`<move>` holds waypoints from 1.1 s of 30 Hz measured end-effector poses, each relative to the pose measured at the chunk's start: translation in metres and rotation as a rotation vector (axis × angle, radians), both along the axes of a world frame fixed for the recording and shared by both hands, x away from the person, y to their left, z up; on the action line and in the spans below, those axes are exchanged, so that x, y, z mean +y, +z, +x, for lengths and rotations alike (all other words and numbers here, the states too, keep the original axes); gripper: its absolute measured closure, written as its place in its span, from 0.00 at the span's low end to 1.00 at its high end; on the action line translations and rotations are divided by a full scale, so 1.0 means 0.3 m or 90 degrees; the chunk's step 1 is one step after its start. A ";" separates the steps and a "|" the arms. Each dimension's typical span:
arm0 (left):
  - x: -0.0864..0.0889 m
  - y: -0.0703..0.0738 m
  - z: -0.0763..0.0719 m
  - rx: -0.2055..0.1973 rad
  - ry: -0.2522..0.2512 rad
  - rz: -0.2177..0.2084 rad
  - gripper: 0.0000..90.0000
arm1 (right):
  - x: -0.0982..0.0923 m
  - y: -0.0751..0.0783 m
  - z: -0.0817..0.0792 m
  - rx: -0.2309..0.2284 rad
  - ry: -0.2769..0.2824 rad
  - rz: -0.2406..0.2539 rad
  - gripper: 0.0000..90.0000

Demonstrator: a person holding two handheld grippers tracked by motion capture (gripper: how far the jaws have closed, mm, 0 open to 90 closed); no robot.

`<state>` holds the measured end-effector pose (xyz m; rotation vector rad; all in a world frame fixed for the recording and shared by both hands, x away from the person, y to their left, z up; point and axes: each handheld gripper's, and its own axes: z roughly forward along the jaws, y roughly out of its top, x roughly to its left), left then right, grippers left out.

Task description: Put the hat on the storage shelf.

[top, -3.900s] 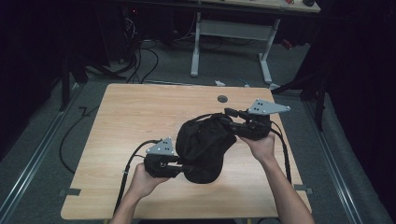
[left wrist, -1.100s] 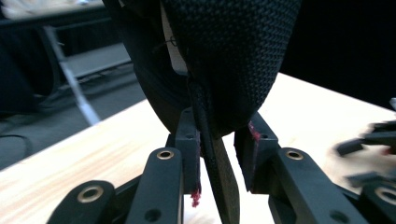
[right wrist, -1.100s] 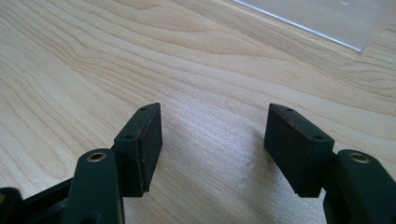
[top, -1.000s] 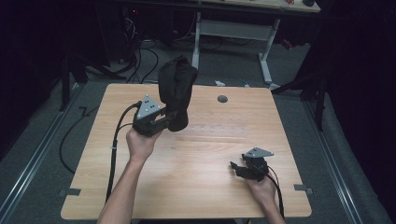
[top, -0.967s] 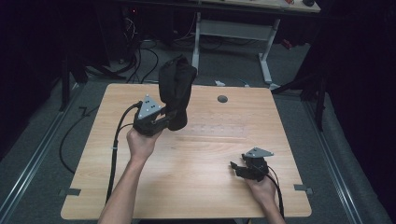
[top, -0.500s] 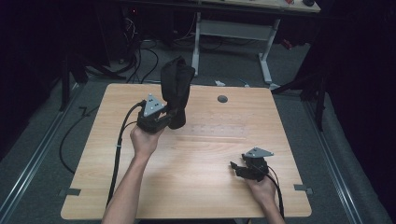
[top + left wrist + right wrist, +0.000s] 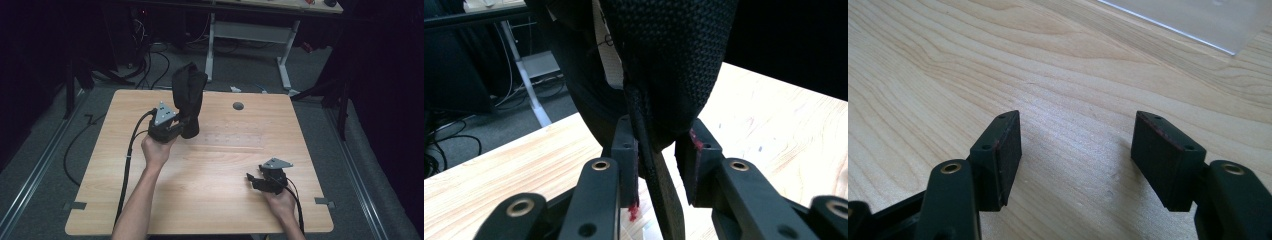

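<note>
Now the left gripper [image 7: 186, 126] has its fingers clamped on the black cap [image 7: 189, 97]; right gripper [image 7: 256, 180], well apart from the cap, rests on the bench [image 7: 220, 200], fingers apart.

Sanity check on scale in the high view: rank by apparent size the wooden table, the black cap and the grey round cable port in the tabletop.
1. wooden table, by far the largest.
2. black cap, held up off the table and nearer the camera, so it looks somewhat bigger than it is.
3. cable port, smallest.

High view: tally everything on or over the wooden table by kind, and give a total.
Black cloth bag, held up by the left gripper: 1
Handheld grippers, the left and the right gripper: 2
Clear plastic sheet lying flat: 1
Round grey grommet in the tabletop: 1
Total: 5
</note>
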<state>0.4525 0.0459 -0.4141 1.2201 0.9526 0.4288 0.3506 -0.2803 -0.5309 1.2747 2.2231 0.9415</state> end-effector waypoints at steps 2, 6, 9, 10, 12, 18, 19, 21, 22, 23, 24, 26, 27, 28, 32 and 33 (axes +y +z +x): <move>0.002 -0.006 0.004 0.002 -0.003 0.003 0.80 | 0.000 0.000 0.000 -0.001 0.000 -0.001 0.41; -0.008 -0.024 0.006 0.004 -0.004 0.008 0.80 | 0.000 0.000 0.000 0.000 0.000 0.000 0.41; -0.016 -0.045 0.008 0.009 -0.005 0.014 0.80 | 0.000 0.000 0.000 0.000 0.000 0.000 0.41; -0.017 -0.054 0.009 0.012 -0.005 0.016 0.80 | 0.000 0.000 0.000 0.000 0.000 0.000 0.41; -0.014 -0.069 0.009 0.016 -0.004 0.007 0.80 | 0.000 0.000 0.000 0.000 0.000 0.000 0.41; -0.001 -0.080 -0.010 0.037 0.001 0.001 0.77 | 0.000 0.000 0.000 0.000 0.000 0.000 0.41; 0.002 -0.083 -0.015 0.044 0.002 -0.002 0.77 | 0.000 0.000 0.000 0.000 0.000 0.000 0.41; 0.005 -0.085 -0.020 0.054 0.003 -0.003 0.77 | 0.000 0.000 0.000 0.000 0.000 0.000 0.41; 0.007 -0.086 -0.022 0.058 0.002 -0.005 0.76 | 0.000 0.000 0.000 0.000 0.000 0.000 0.41; 0.009 -0.087 -0.024 0.062 0.001 -0.004 0.76 | 0.000 0.000 0.000 0.000 0.000 0.001 0.41; 0.010 -0.088 -0.027 0.066 0.001 -0.005 0.76 | 0.001 0.000 0.000 0.000 0.000 0.001 0.41; 0.013 -0.090 -0.029 0.073 0.000 -0.006 0.75 | 0.001 0.000 0.000 0.000 -0.001 0.001 0.41; 0.014 -0.092 -0.030 0.077 0.000 -0.007 0.75 | 0.001 0.000 0.000 0.000 0.000 0.001 0.41; 0.014 -0.094 -0.030 0.081 0.003 -0.007 0.73 | 0.001 0.000 0.000 -0.001 -0.001 0.000 0.41; 0.021 -0.106 -0.029 0.107 0.009 -0.004 0.66 | 0.001 0.000 0.000 0.000 0.000 0.000 0.41; 0.023 -0.107 -0.030 0.113 0.009 -0.003 0.63 | 0.001 0.000 0.000 -0.001 -0.001 0.000 0.41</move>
